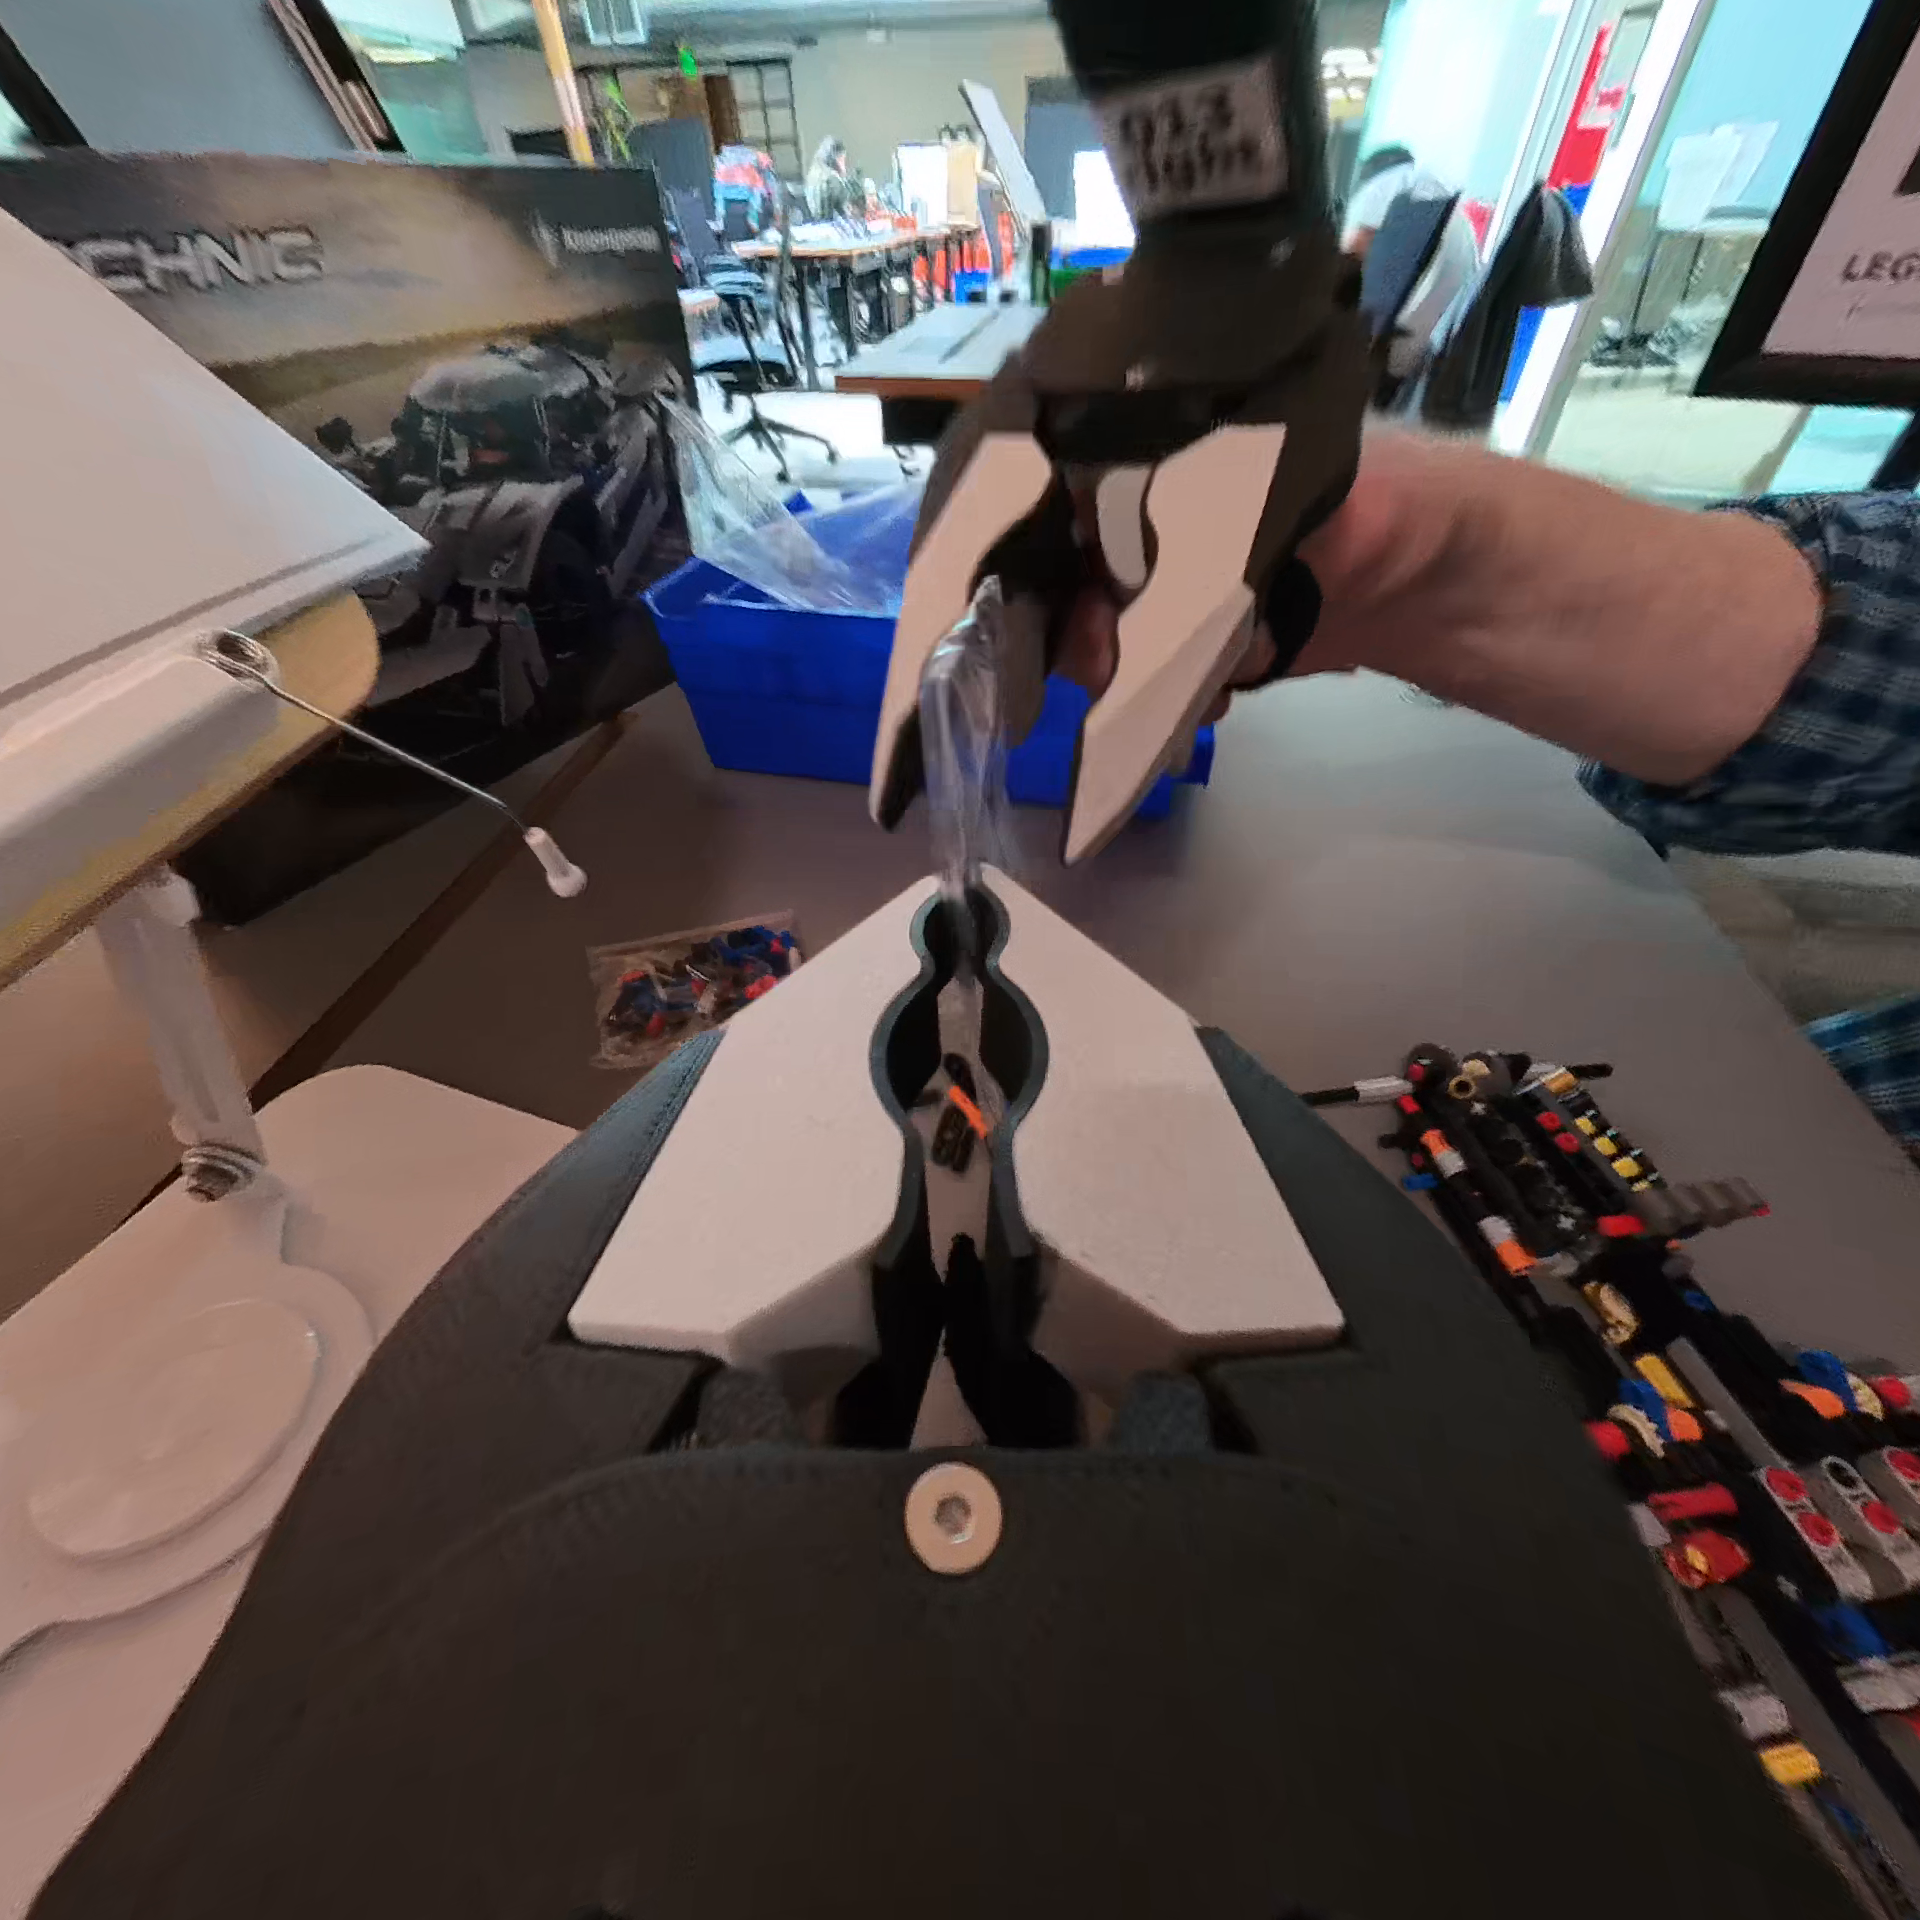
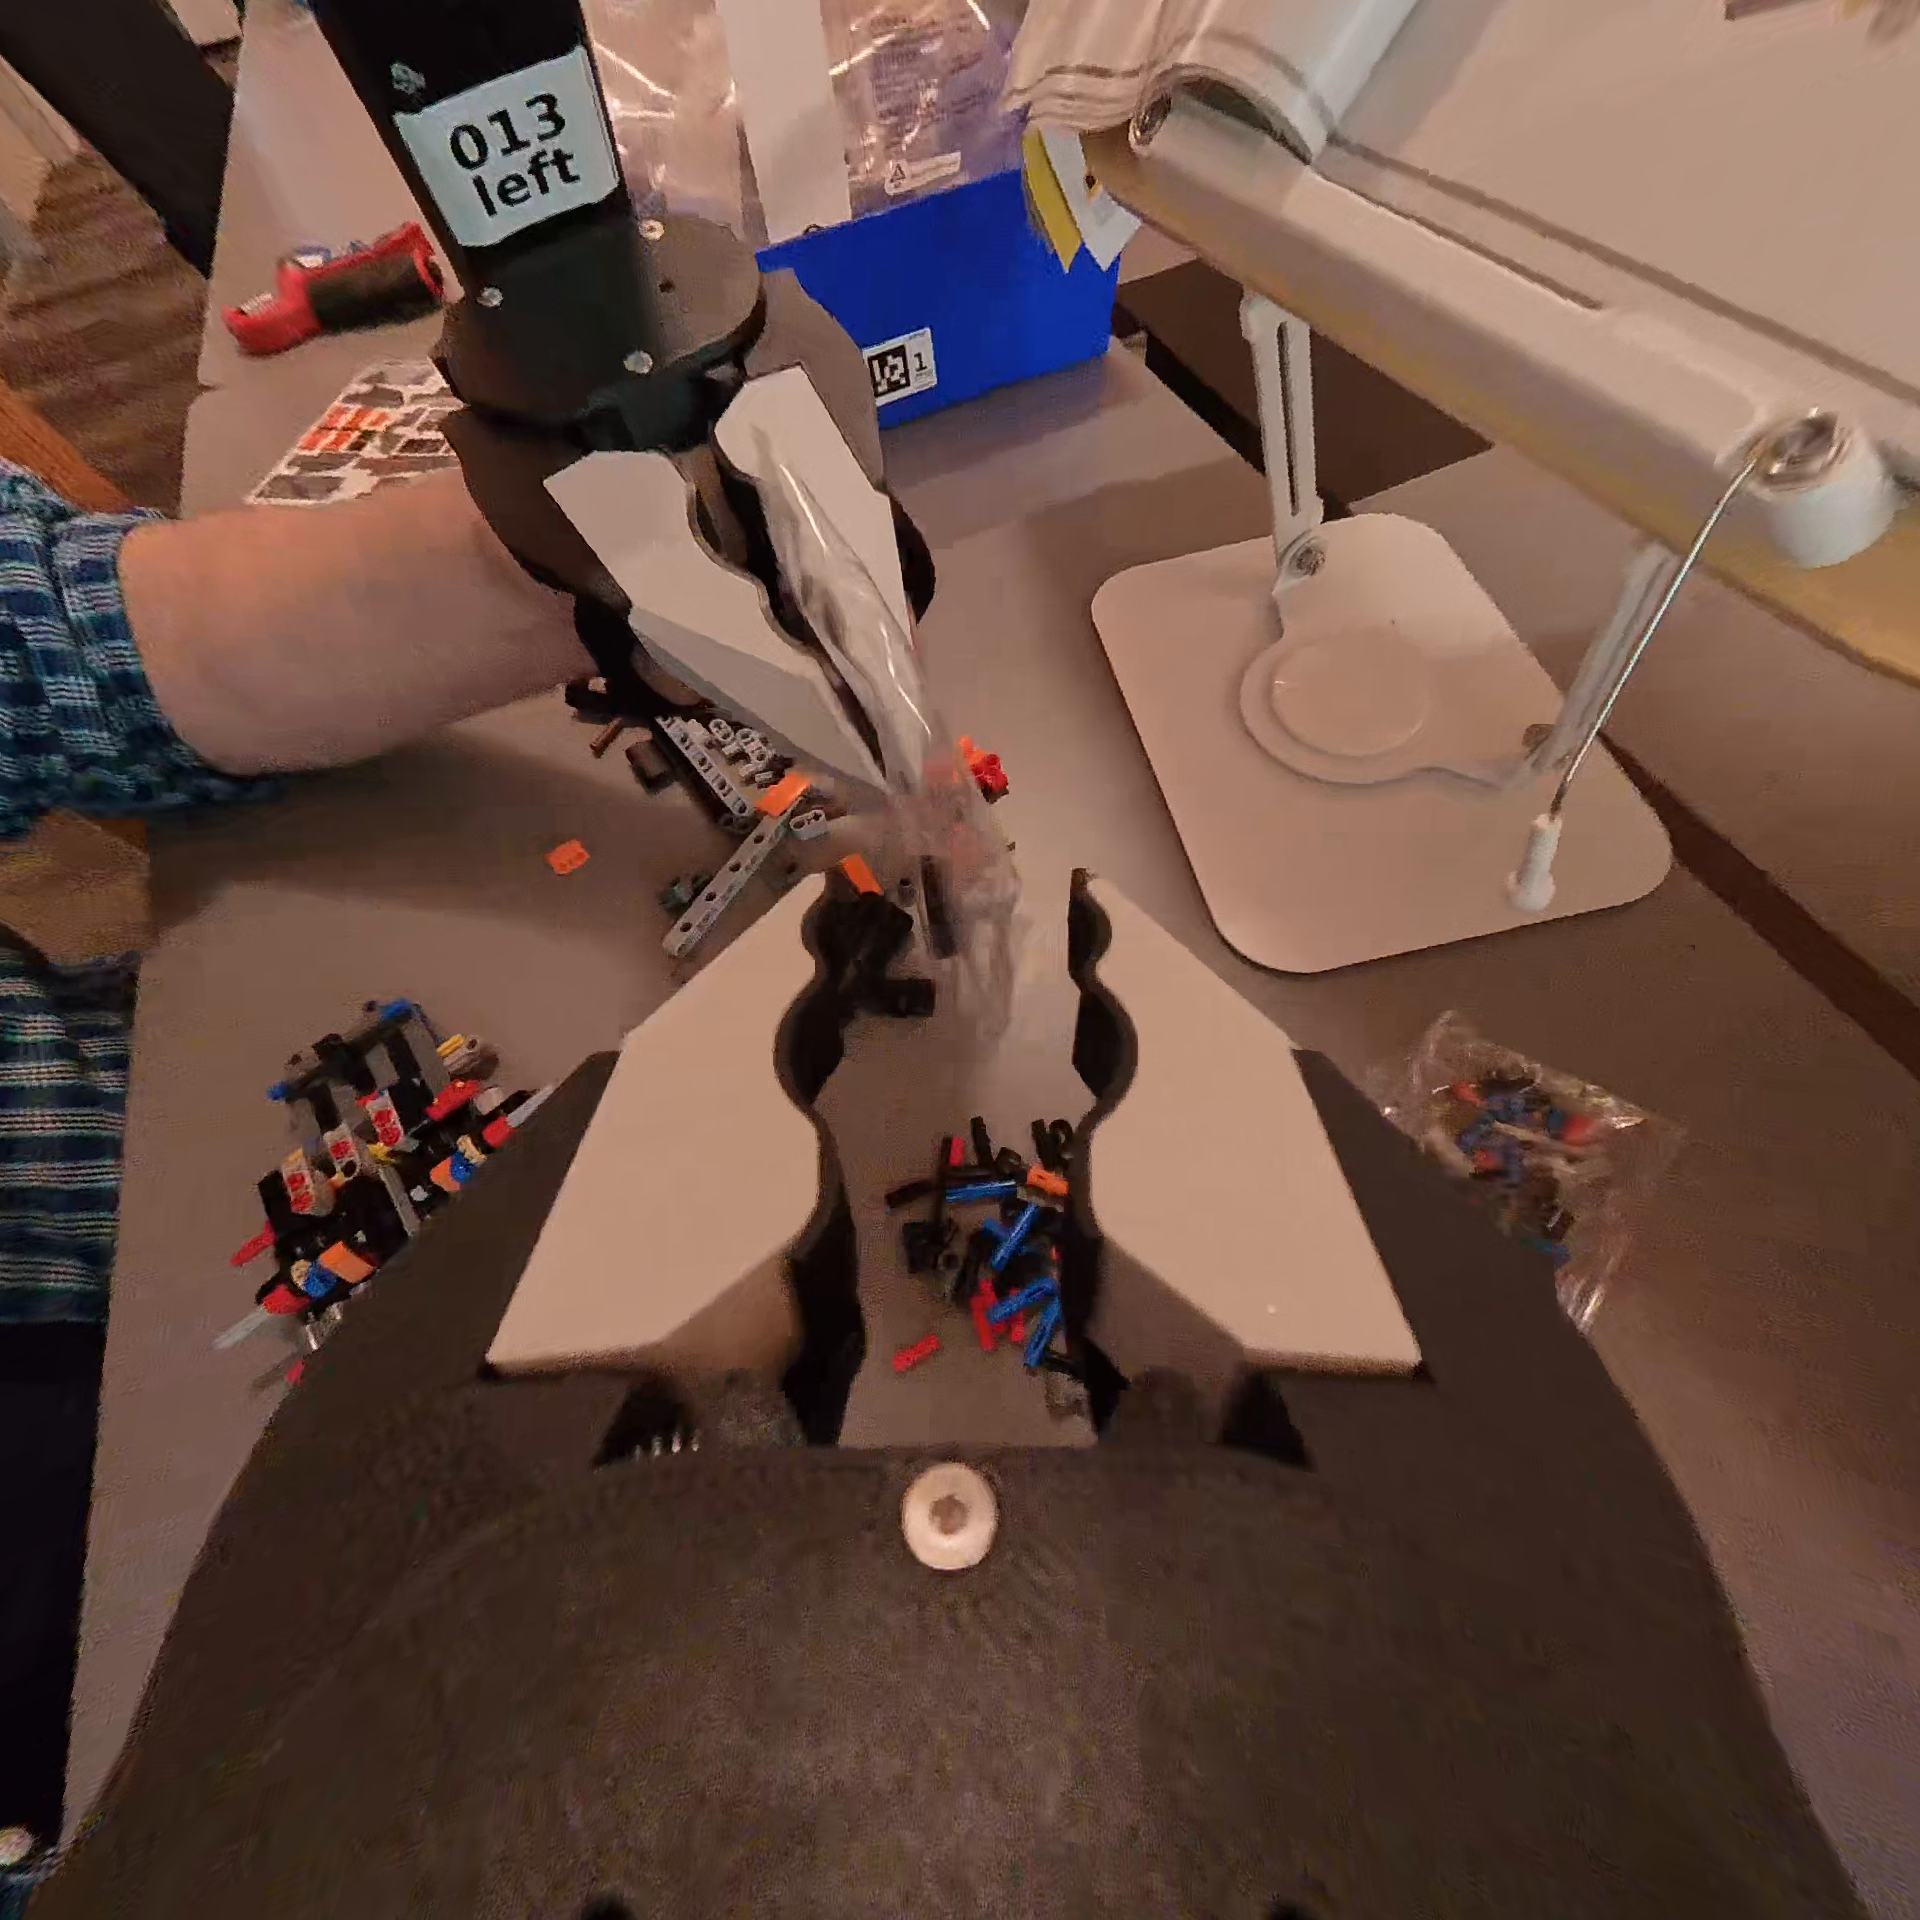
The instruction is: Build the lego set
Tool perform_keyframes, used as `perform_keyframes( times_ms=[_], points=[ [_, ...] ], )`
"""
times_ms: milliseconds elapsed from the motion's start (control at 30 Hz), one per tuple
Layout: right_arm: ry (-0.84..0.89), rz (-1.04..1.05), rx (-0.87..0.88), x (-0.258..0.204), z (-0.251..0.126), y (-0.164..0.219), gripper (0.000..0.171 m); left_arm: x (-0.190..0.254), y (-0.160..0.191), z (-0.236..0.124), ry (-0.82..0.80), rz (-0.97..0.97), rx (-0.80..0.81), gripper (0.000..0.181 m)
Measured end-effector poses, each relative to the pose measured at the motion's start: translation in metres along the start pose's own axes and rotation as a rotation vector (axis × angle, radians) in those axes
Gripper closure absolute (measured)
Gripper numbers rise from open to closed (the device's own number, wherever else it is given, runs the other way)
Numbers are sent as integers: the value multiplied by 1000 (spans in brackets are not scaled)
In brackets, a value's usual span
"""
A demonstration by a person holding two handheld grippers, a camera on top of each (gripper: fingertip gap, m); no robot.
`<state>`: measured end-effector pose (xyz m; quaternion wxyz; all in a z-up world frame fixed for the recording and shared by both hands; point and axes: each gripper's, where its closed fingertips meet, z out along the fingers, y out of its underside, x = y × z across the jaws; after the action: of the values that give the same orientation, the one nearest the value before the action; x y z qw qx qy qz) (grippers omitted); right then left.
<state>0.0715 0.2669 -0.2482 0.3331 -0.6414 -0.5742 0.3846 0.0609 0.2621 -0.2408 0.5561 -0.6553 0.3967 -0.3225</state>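
My left gripper (image 1: 961,909) is shut on a clear plastic bag (image 1: 966,748) and holds it above the table. It also shows in the right wrist view (image 2: 883,769), with the bag (image 2: 961,904) hanging down and a few pieces still in it. My right gripper (image 2: 951,894) is open around the bag's lower end without pinching it. It also shows open in the left wrist view (image 1: 987,826). Loose small lego pieces (image 2: 1003,1236) lie on the table under it. A partly built model (image 2: 364,1153) lies to the left, and shows in the left wrist view (image 1: 1621,1299).
A sealed bag of pieces (image 2: 1517,1143) lies to the right. A white stand (image 2: 1351,748) holds a tilted board at the right. A blue bin (image 2: 956,281) with empty bags stands behind, with a sticker sheet (image 2: 364,426) to its left. The lego box (image 1: 416,416) stands at the back. Left and right tips are no more than a few centimetres apart. The right tips stand about 20 cm off the partly built model (image 2: 364,1153). It turns up in the left wrist view (image 1: 1831,1487) as well.
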Motion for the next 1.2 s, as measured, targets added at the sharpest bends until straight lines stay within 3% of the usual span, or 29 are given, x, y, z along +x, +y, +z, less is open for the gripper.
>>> perform_keyframes(
  times_ms=[33, 67, 233, 300, 400, 467, 533, 600, 767, 867, 1000, 1100, 1200],
  points=[
    [-17, 19, -2, 1, 1, 3, 141, -1, -3, -1, -4, 2, 12, 181],
    [-56, 15, 16, -4, 0, 3, 171, 2, -4, -2, 18, -5, 20, 181],
    [-13, 2, 36, 1, -4, 2, 171, 1, 1, 2, 19, -19, 27, 181],
    [17, 10, 4, 4, -3, 5, 152, 2, 6, 5, 31, -28, 12, 181],
    [34, -50, -86, 2, 0, 17, 171, 3, 11, 9, 40, -34, 4, 181],
    [42, -52, -87, 3, -1, 18, 171, 4, 11, 9, 43, -39, 14, 181],
    [35, -31, -53, 0, -2, 12, 153, 6, 9, 9, 56, -39, 20, 181],
    [24, -57, -37, -7, -3, 10, 171, 9, 6, 9, 73, -39, 28, 181],
    [67, -70, -30, -14, -16, 5, 171, 14, -3, 8, 74, -49, 46, 177],
    [160, -91, -6, -11, -50, -5, 171, 11, -18, -1, 45, -27, 81, 161],
    [352, -22, 54, 18, -136, -17, 171, 3, -34, -17, 9, -15, 117, 164],
    [567, -44, 61, 40, -206, -18, 171, -3, -42, -26, -10, -20, 140, 168],
    [855, -104, -67, 69, -262, 1, 171, -6, -45, -31, -32, -7, 138, 169]
  ],
)
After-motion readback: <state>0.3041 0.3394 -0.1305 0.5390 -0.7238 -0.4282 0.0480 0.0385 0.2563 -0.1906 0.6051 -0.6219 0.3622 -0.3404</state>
